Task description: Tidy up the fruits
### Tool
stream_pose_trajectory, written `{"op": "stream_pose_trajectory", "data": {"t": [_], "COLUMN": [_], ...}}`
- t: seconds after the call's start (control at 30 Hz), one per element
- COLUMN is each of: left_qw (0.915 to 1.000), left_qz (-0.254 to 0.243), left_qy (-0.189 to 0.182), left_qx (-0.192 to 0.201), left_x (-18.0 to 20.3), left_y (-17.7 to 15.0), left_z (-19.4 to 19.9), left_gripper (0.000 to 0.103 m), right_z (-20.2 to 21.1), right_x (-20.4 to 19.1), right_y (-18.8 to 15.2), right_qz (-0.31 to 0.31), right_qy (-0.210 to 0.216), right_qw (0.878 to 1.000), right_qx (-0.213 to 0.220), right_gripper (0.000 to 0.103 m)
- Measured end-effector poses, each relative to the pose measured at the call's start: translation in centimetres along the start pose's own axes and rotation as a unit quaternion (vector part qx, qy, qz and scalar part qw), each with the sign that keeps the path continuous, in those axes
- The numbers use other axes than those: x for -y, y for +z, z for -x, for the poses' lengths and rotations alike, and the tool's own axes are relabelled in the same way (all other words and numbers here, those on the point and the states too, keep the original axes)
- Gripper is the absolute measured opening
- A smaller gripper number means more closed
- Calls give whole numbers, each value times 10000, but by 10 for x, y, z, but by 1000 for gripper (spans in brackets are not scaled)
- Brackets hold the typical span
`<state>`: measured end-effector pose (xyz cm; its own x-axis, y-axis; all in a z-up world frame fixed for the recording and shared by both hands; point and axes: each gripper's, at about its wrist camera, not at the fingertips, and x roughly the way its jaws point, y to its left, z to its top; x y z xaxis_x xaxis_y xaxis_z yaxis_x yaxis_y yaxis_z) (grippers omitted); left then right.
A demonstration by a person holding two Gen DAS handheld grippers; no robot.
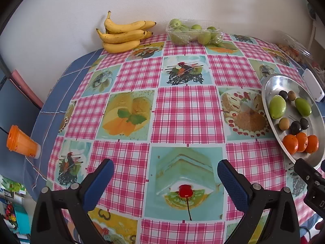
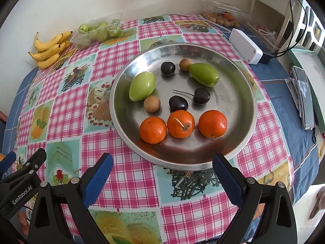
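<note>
A round metal plate (image 2: 241, 93) holds three oranges (image 2: 180, 124), two green fruits (image 2: 142, 86), three dark cherries (image 2: 178, 103) and two small brown fruits (image 2: 152, 103). My right gripper (image 2: 162, 172) stands open just in front of the plate's near rim, holding nothing. My left gripper (image 1: 165, 177) is open over the checked tablecloth, with the plate (image 1: 273, 85) to its right. A bunch of bananas (image 1: 124, 33) and a clear tub of green fruits (image 1: 193, 32) lie by the far wall.
A white box (image 2: 244, 45) and a clear pack of small brown fruits (image 2: 223, 18) sit at the back right. A phone on a stand (image 2: 304, 99) lies right of the plate. An orange cup (image 1: 21, 142) stands at the table's left edge.
</note>
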<state>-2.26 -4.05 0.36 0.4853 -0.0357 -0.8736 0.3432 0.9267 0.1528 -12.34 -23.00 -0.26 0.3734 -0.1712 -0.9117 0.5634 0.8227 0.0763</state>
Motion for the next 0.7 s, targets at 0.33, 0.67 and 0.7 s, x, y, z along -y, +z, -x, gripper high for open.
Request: {"op": "stream_pose_trajectory", "data": {"t": [0.33, 0.67, 0.7], "left_qw": [9999, 9998, 9998], "left_qz": [104, 180, 179], "left_qy": [-44, -56, -56], "left_qx": [81, 100, 102], "left_x": [-4, -8, -8], "left_y": [-1, -1, -1], "left_z": [6, 9, 9], "left_gripper": [103, 103, 103], "right_z": [9, 11, 11], "right_x": [1, 1, 2], "right_y": [-1, -2, -1], "right_qz": [28, 20, 20], "right_qy": [23, 15, 14], "right_qw": [9999, 9999, 9999], "right_qx": [123, 126, 120], "right_gripper": [98, 98, 98]}}
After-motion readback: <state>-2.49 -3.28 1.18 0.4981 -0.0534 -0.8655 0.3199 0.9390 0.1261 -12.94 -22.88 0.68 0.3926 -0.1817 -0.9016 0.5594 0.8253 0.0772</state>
